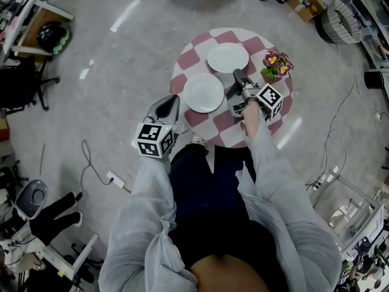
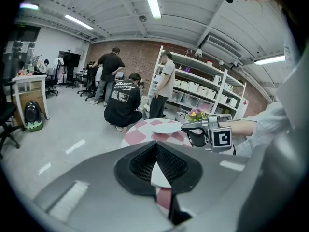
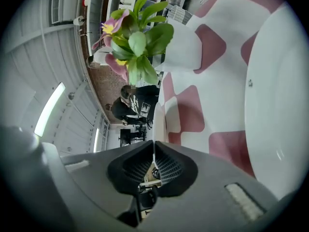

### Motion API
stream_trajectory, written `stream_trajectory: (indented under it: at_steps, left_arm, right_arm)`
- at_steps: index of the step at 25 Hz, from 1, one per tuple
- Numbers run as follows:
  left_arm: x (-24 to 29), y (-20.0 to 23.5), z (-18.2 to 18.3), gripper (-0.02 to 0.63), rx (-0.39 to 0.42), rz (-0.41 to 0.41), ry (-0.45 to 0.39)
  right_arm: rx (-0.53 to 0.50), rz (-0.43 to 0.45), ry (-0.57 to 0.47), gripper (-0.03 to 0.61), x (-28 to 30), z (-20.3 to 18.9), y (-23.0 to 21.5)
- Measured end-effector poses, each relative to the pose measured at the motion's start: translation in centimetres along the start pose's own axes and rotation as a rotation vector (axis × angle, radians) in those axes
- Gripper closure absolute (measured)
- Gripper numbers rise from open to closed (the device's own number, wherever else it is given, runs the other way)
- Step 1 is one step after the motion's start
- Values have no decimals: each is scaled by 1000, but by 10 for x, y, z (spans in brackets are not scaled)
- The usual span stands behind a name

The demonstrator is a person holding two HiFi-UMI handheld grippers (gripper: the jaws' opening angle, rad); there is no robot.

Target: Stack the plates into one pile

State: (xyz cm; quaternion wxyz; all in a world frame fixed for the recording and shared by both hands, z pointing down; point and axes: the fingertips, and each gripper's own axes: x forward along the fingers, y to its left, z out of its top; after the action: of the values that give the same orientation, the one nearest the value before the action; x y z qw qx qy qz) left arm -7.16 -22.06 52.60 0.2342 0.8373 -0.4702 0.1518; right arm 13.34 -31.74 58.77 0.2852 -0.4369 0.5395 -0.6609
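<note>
Two white plates lie side by side on a round table (image 1: 228, 125) with a pink and white check cloth. My right gripper (image 1: 236, 73) (image 3: 154, 146) is shut on the near rim of the far plate (image 1: 226, 56) (image 3: 157, 122). In the left gripper view that plate (image 2: 166, 127) hangs just above the cloth. The near plate (image 1: 204, 92) (image 3: 276, 100) rests flat to the left of the right gripper. My left gripper (image 1: 171, 100) (image 2: 155, 148) hovers off the table's front left edge, its jaws together and empty, aimed at the near plate (image 2: 159, 179).
A potted plant with pink and yellow flowers (image 1: 276, 66) (image 3: 135, 37) stands at the table's right edge, close to my right gripper. Several people (image 2: 123, 103) are by white shelves (image 2: 203, 88) beyond the table. A cable (image 1: 91, 157) lies on the floor at left.
</note>
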Motion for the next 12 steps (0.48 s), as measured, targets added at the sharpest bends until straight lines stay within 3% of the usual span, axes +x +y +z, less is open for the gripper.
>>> stream_trajectory:
  at_steps: [12]
  left_arm:
    - [-16,5,12,599,6,-37,-41]
  right_arm:
    - [-53,169,43,560,-44,-34,60]
